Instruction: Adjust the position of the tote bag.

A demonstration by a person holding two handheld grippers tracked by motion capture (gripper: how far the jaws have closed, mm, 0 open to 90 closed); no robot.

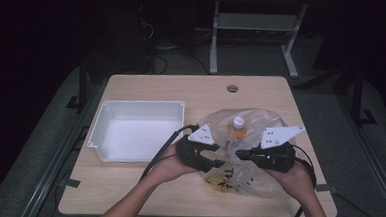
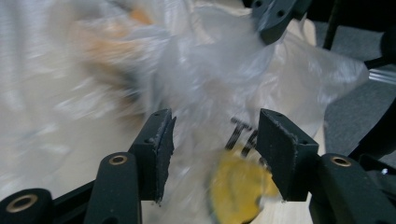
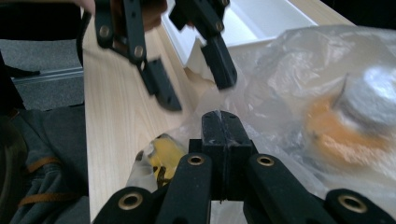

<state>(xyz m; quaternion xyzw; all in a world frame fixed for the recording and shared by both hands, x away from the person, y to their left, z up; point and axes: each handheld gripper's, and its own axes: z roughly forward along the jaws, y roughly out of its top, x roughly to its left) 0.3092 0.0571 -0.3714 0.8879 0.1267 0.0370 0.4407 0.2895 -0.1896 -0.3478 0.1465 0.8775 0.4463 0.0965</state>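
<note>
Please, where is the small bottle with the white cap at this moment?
In the high view, the bottle is inside the clear plastic bag, right of the white tray, just beyond and between the two grippers.

Pretty dim room here: light wood table on grey carpet floor, with a second desk's white metal legs and tangled cables behind in shadow.

Dim lab: bare wooden table, metal-framed benches, floor cables.
</note>
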